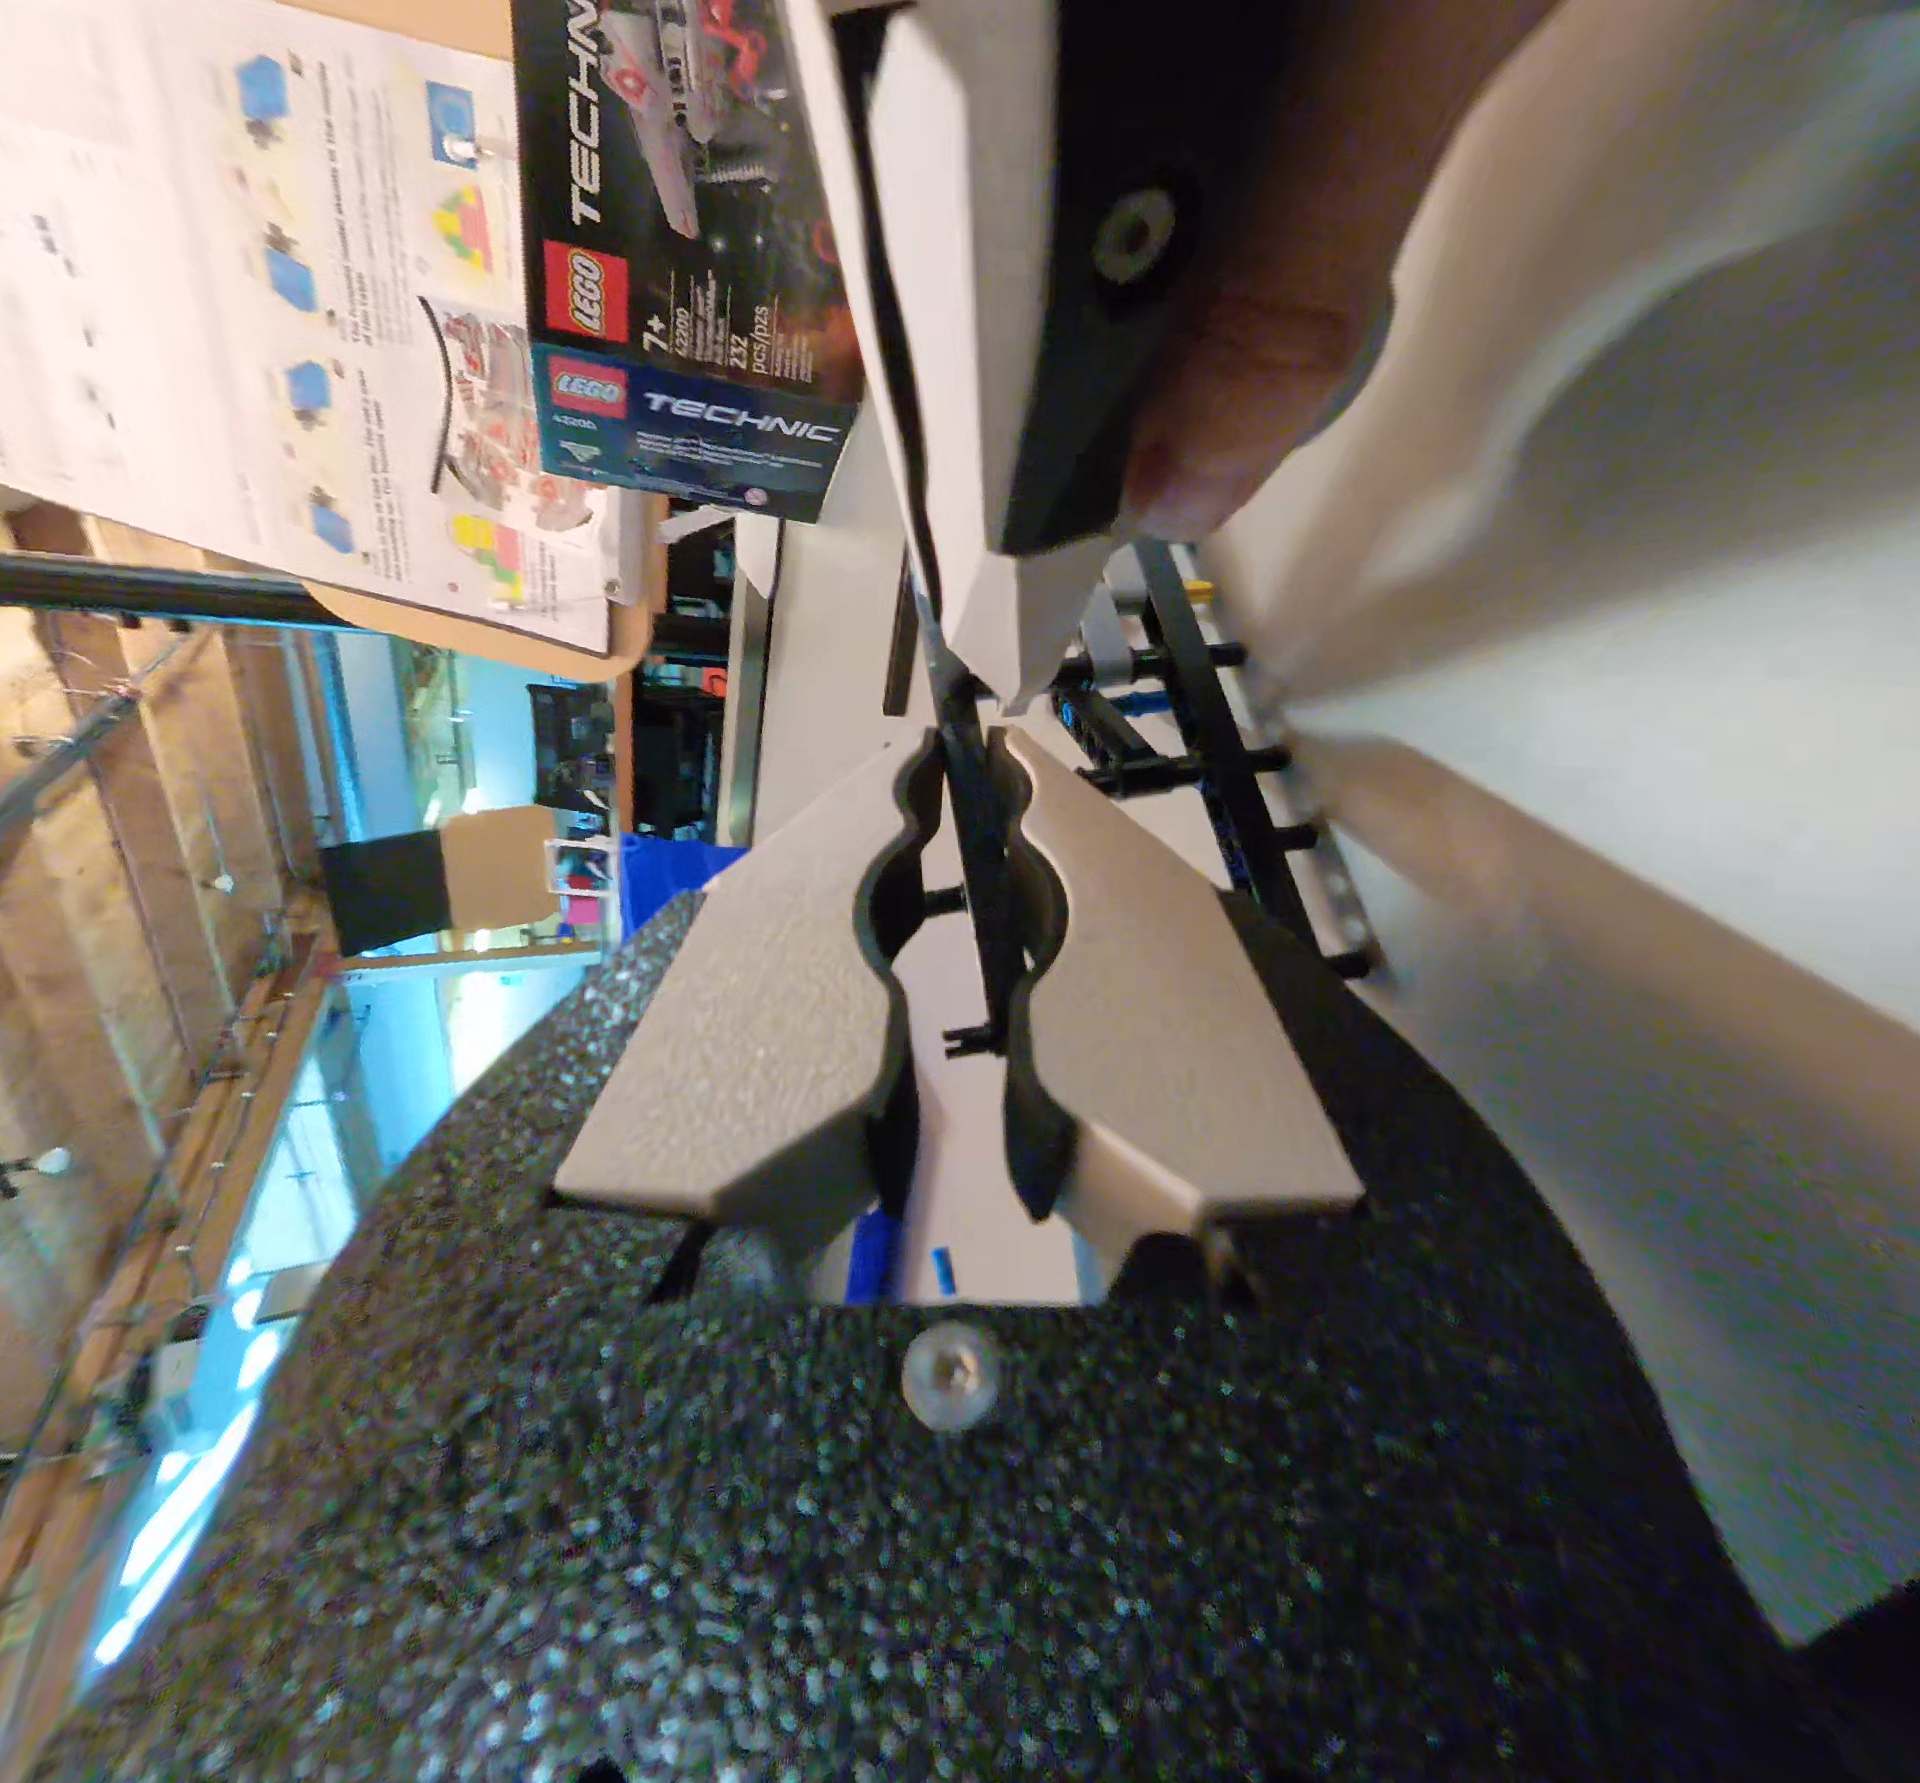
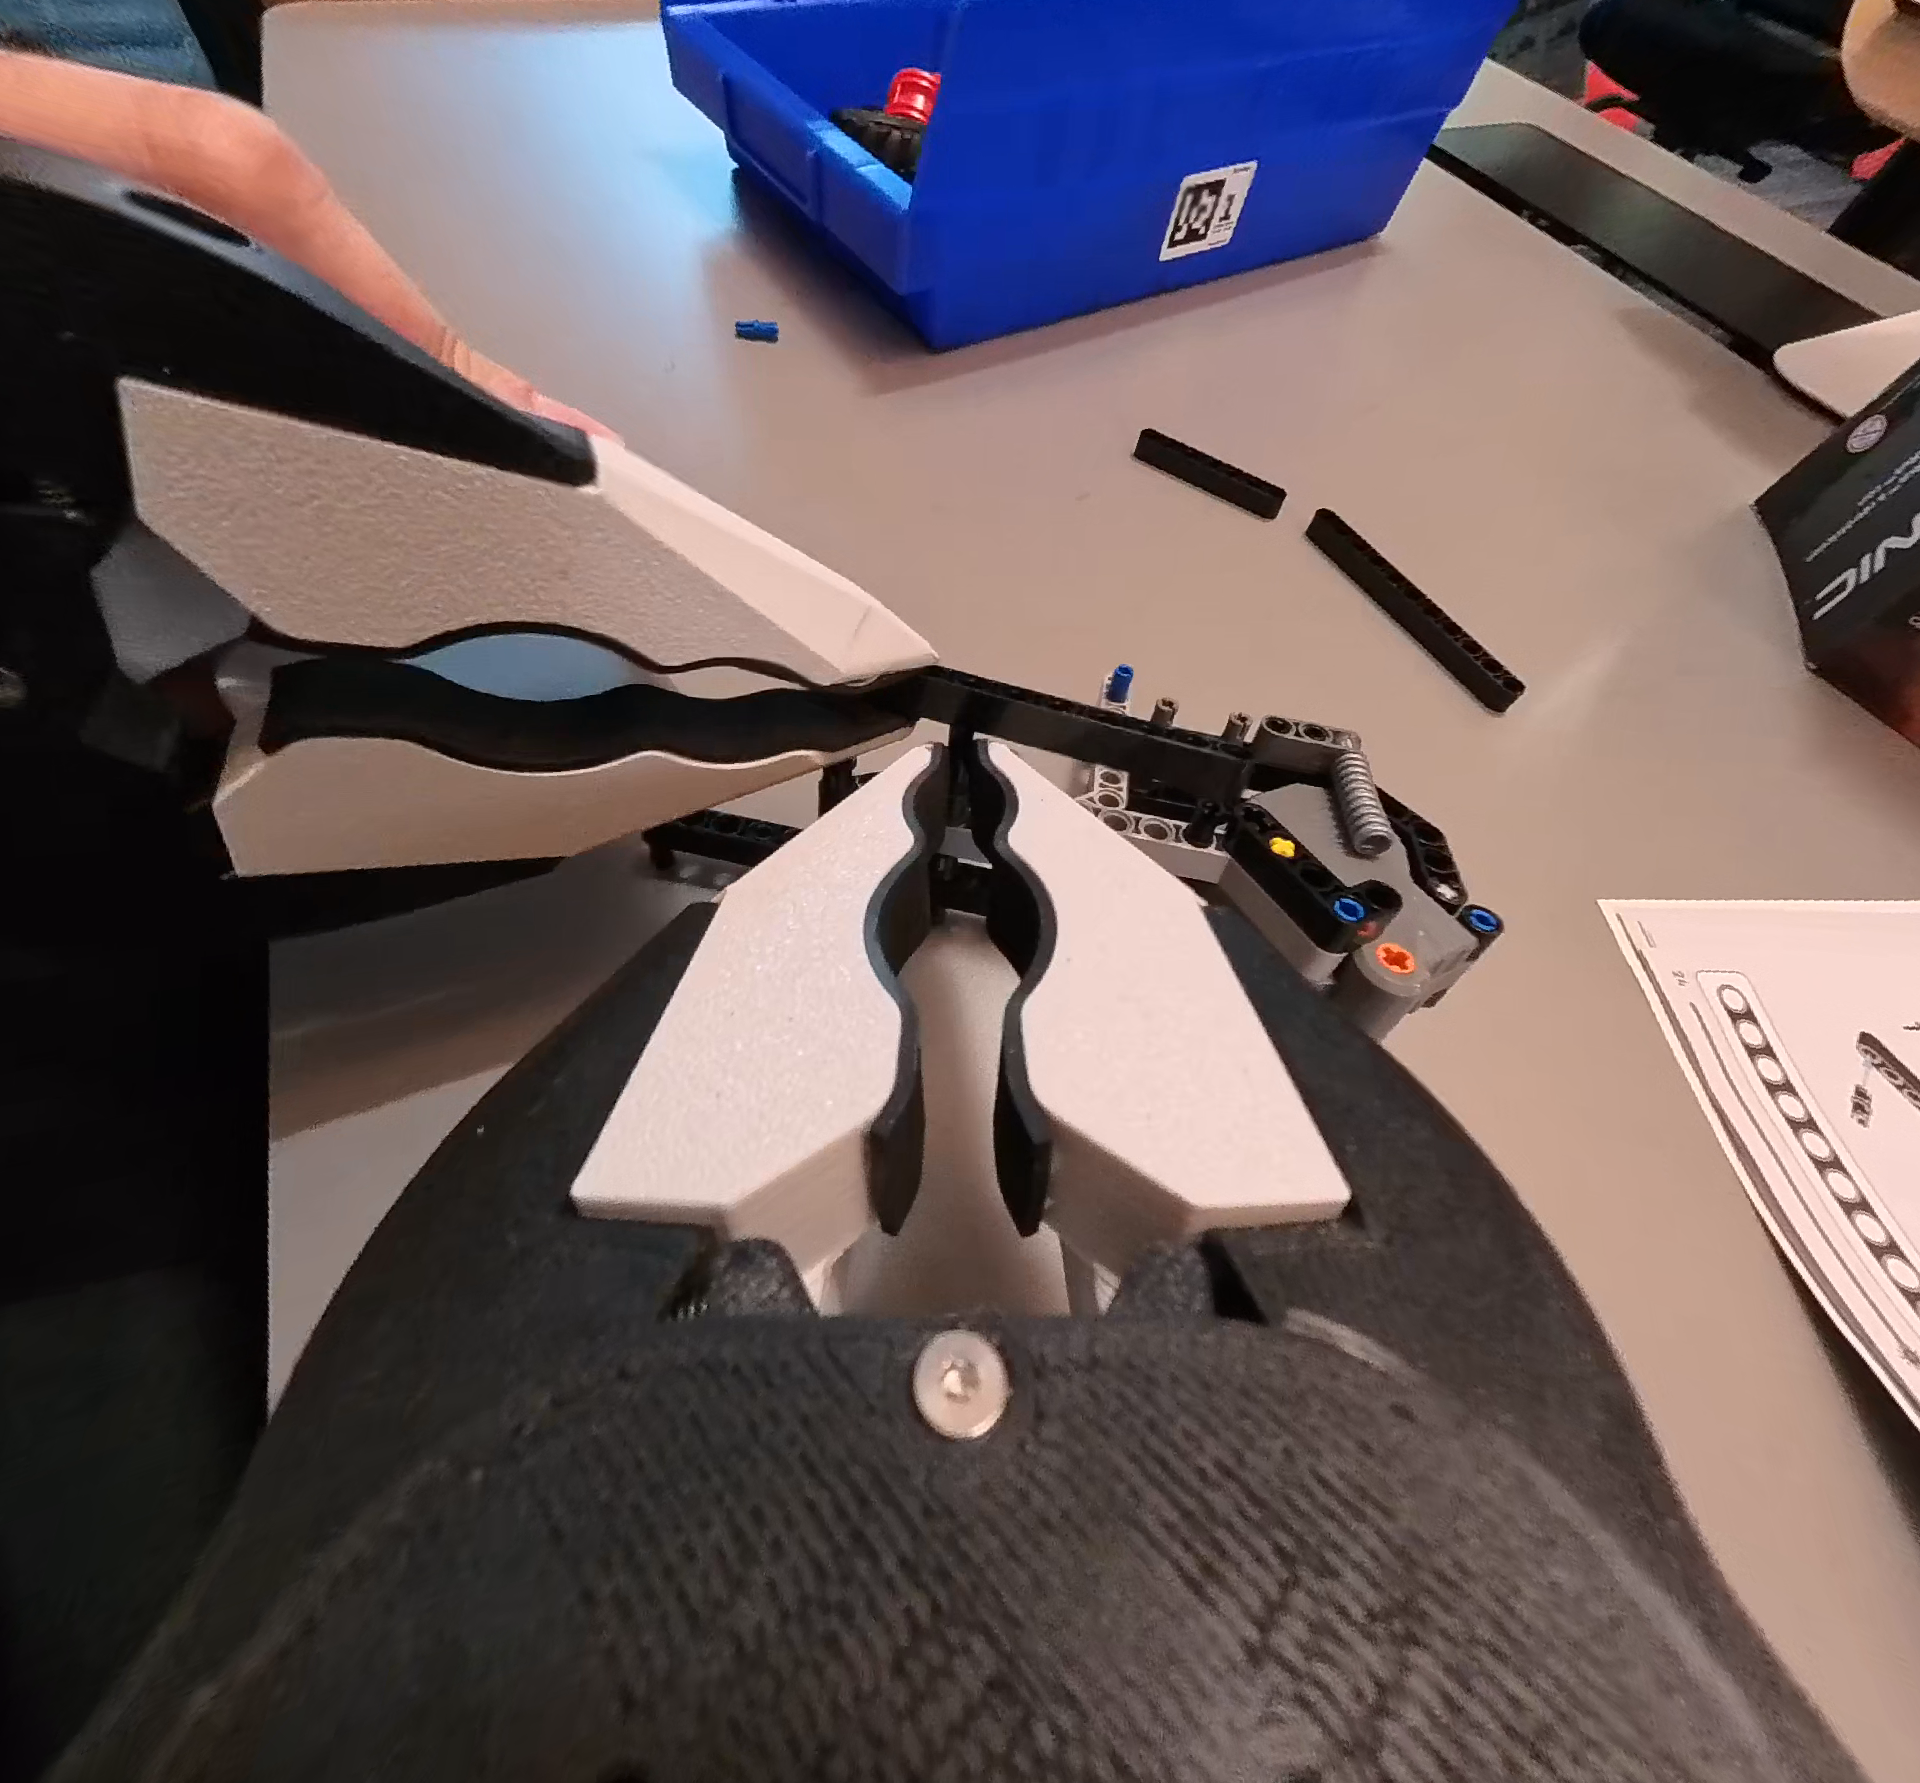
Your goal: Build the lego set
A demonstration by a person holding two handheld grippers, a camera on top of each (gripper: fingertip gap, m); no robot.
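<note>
Black beam (image 2: 1081,720), lying across the half-built model (image 2: 1288,860) on the table (image 2: 1039,403), is clenched by the left gripper (image 2: 914,689) from nine o'clock, while the right gripper (image 2: 964,777) pinches a black pin under it from six o'clock.

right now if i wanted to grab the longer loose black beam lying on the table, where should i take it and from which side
Take the longer black beam near its middle, across its narrow width, coming from above. It lies flat and apart on the table, long and thin, so a centre pinch should keep it from tipping. The shorter black beam sits just off its far end; stay clear of that end.
</note>
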